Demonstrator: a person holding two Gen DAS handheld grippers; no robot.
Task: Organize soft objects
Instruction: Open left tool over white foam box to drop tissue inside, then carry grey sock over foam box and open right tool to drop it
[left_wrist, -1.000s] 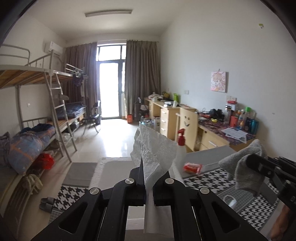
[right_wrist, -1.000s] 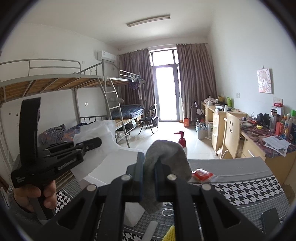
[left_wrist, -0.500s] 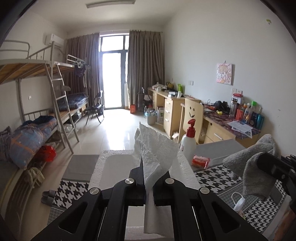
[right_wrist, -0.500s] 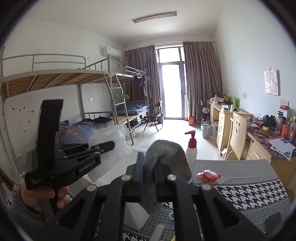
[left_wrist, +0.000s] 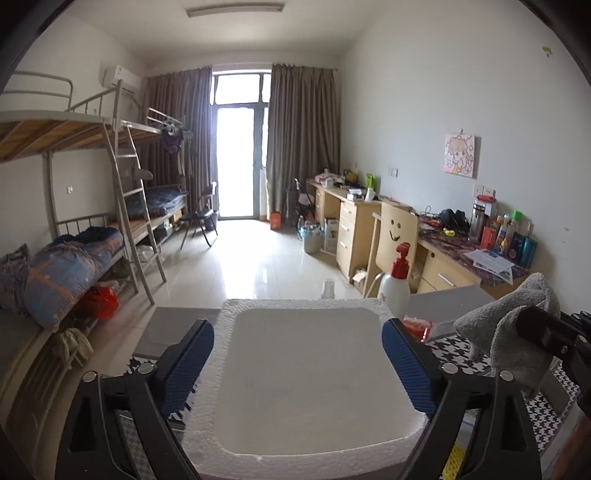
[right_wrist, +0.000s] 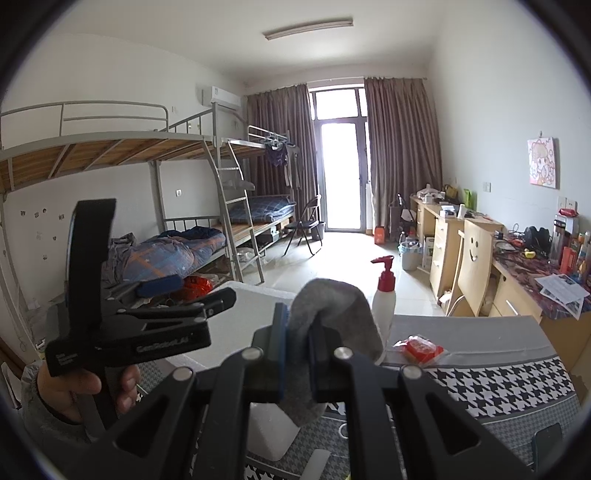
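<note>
The left hand-held gripper (left_wrist: 297, 363) hangs over the white foam box (left_wrist: 306, 373), its jaws opening wide with nothing between them; no tissue shows in either view. The right hand-held gripper (right_wrist: 295, 354) is clamped on the grey cloth (right_wrist: 332, 314), held just beside the box above the checked bench (right_wrist: 491, 380). To finish well, I would carry the cloth over the middle of the box before letting go, keeping clear of the pump bottle (right_wrist: 384, 295) behind, so it drops inside and not over the rim.
</note>
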